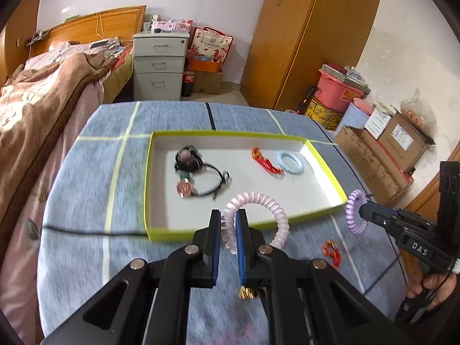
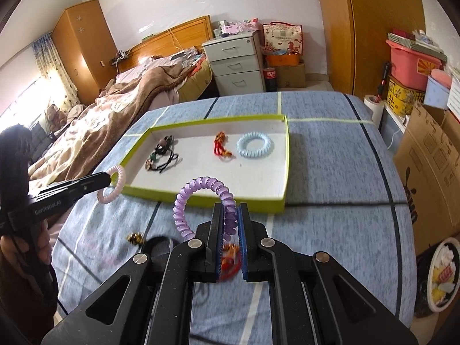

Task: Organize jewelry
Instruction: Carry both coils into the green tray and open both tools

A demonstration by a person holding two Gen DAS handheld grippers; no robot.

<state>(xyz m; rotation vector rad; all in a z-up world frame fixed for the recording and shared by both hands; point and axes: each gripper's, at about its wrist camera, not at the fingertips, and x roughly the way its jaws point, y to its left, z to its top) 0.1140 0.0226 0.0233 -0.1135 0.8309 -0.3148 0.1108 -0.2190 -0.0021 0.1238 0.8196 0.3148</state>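
My left gripper [image 1: 228, 220] is shut on a pale pink spiral bracelet [image 1: 258, 198], held above the cloth just before the near rim of the green-edged white tray [image 1: 325, 210]. My right gripper [image 2: 230, 218] is shut on a purple spiral bracelet [image 2: 201, 185], also lifted near the tray [image 2: 283, 198]. In the tray lie a light blue spiral bracelet [image 1: 290, 162], a red knotted ornament [image 1: 266, 162] and black cord pieces with beads [image 1: 198, 172]. The right gripper also shows in the left wrist view [image 1: 359, 211], and the left one in the right wrist view [image 2: 110, 178].
On the blue checked cloth [image 1: 86, 172] lie a red ornament [image 1: 332, 251] and a small gold piece [image 1: 247, 293]. In the right wrist view a gold piece [image 2: 135, 238] and a black band [image 2: 156, 243] lie near. A bed stands at left, boxes at right.
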